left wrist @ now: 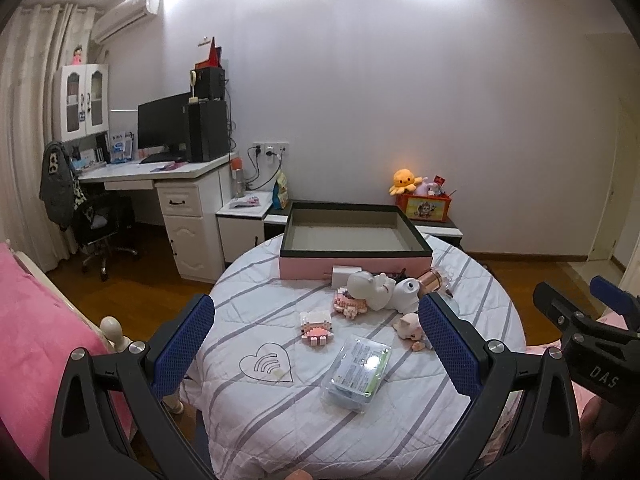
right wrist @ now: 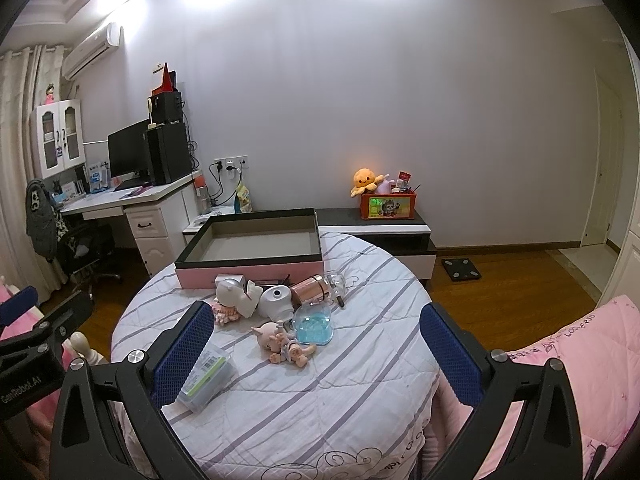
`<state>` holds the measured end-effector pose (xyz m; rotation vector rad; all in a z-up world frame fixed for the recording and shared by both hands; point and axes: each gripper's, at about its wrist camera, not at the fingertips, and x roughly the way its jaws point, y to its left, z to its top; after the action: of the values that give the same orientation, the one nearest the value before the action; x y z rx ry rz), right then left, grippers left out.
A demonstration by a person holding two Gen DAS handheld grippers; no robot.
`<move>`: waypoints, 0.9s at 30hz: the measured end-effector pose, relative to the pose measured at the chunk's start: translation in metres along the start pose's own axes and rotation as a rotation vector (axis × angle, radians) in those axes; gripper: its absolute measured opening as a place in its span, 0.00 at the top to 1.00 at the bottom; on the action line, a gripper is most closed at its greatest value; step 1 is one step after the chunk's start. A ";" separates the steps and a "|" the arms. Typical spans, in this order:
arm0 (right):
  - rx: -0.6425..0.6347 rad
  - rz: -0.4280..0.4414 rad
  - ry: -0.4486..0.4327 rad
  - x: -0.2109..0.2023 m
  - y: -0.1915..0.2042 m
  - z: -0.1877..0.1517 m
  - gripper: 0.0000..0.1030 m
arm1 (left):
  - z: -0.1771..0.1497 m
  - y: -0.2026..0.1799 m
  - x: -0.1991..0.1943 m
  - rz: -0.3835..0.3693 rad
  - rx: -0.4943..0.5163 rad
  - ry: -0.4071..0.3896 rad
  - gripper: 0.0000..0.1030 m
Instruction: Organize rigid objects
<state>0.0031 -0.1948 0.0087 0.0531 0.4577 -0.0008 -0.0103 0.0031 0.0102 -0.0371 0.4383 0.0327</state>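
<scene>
Both the left gripper (left wrist: 316, 336) and the right gripper (right wrist: 318, 336) hang above the near edge of the round worktop (right wrist: 360, 400) with jaws spread wide and nothing between them. Just ahead lie a clear plastic case (left wrist: 357, 372), a pink block figure (left wrist: 316, 327) and a small doll (right wrist: 285, 344) beside a blue-tinted clear container (right wrist: 314, 326). Farther out a white figurine (left wrist: 370, 290), a white rounded gadget (right wrist: 276, 300) and a copper-coloured bottle (right wrist: 316, 286) cluster against the pink-sided open box (left wrist: 354, 236), whose inside is bare.
</scene>
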 end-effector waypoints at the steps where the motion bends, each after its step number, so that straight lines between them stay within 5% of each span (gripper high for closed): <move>1: 0.001 0.000 0.000 0.000 0.000 0.000 0.00 | 0.000 0.000 0.000 0.000 0.001 -0.001 0.00; 27: -0.003 0.008 -0.038 -0.008 0.000 -0.002 0.00 | 0.004 -0.005 -0.012 0.018 0.029 -0.062 0.00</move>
<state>-0.0051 -0.1948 0.0104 0.0522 0.4192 0.0066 -0.0190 -0.0023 0.0186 -0.0039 0.3773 0.0455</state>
